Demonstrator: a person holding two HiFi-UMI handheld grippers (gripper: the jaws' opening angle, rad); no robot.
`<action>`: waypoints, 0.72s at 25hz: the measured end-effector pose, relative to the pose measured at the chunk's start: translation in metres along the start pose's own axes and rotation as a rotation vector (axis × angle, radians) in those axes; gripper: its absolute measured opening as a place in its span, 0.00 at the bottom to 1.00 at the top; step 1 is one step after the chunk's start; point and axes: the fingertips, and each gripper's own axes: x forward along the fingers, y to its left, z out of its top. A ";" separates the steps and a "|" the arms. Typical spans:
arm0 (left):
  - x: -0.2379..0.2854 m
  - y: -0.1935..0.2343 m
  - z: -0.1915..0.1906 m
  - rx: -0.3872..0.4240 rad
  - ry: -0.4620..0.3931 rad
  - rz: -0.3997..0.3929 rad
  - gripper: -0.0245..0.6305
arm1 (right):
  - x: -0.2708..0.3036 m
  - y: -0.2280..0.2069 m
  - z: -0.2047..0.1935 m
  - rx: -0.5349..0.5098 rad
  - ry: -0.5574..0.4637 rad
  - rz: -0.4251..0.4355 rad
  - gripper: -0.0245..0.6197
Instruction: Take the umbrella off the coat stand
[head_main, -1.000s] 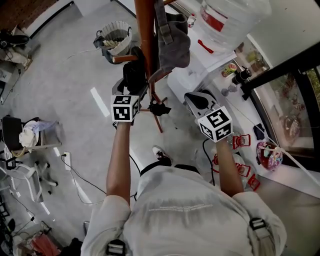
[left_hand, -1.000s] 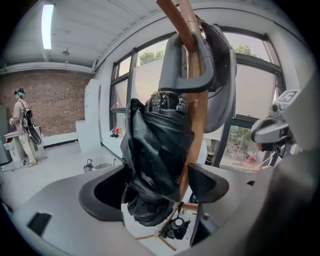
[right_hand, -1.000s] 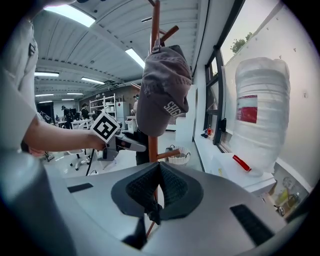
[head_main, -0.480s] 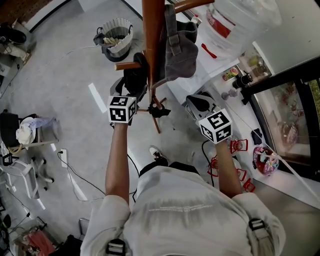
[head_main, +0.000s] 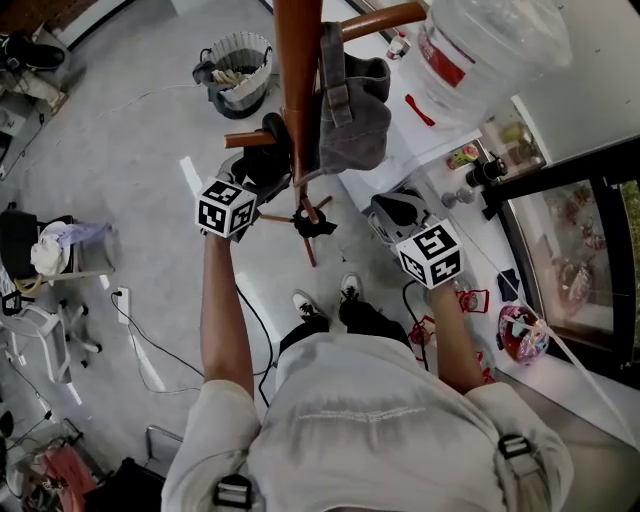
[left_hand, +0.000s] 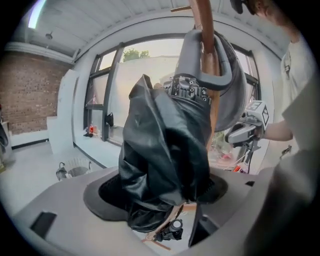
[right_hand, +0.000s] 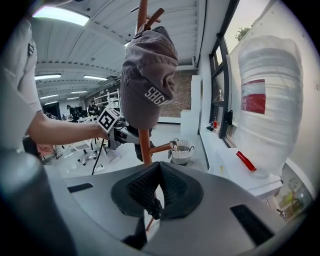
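The umbrella (left_hand: 160, 150), a black folded bundle, is hanging close against the coat stand (head_main: 296, 90). It is on the pole's left side as the head view gives it, by a short peg (head_main: 245, 140) that is sticking out low on the pole. A grey cap (head_main: 352, 120) is hanging from a higher peg, just above the umbrella and on the pole's other side.

The left gripper (left_hand: 162, 192) is reaching in at the stand from the left and is taking the umbrella between its jaws. The jaws are standing wide and have just been closing. In the left gripper view the crumpled black fabric is filling the whole gap, lying against both pads, with its lower end drooping below them. The bundle's upper part is rising past the jaws towards the cap, and the pole is showing just behind it to the right.

The right gripper (right_hand: 154, 197) is hovering on the stand's opposite side, near the pole but apart from it. It is pointing at the cap and the pole, and its jaws are pressed together with nothing between them. From there the umbrella is showing only as a dark shape behind the pole, beside the left gripper's marker cube.

A large water bottle (head_main: 490, 40) is standing beyond the stand on the right, and a waste basket (head_main: 240, 62) is sitting on the floor beyond it on the left.
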 end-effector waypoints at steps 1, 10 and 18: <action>0.000 -0.002 -0.001 -0.012 0.009 -0.014 0.59 | 0.001 -0.002 0.002 -0.003 -0.001 0.009 0.07; -0.008 -0.017 -0.006 -0.033 -0.006 0.062 0.49 | 0.015 -0.002 0.017 -0.037 -0.031 0.070 0.07; -0.038 -0.009 -0.011 -0.033 0.038 0.200 0.47 | 0.012 0.005 0.029 -0.022 -0.087 0.042 0.07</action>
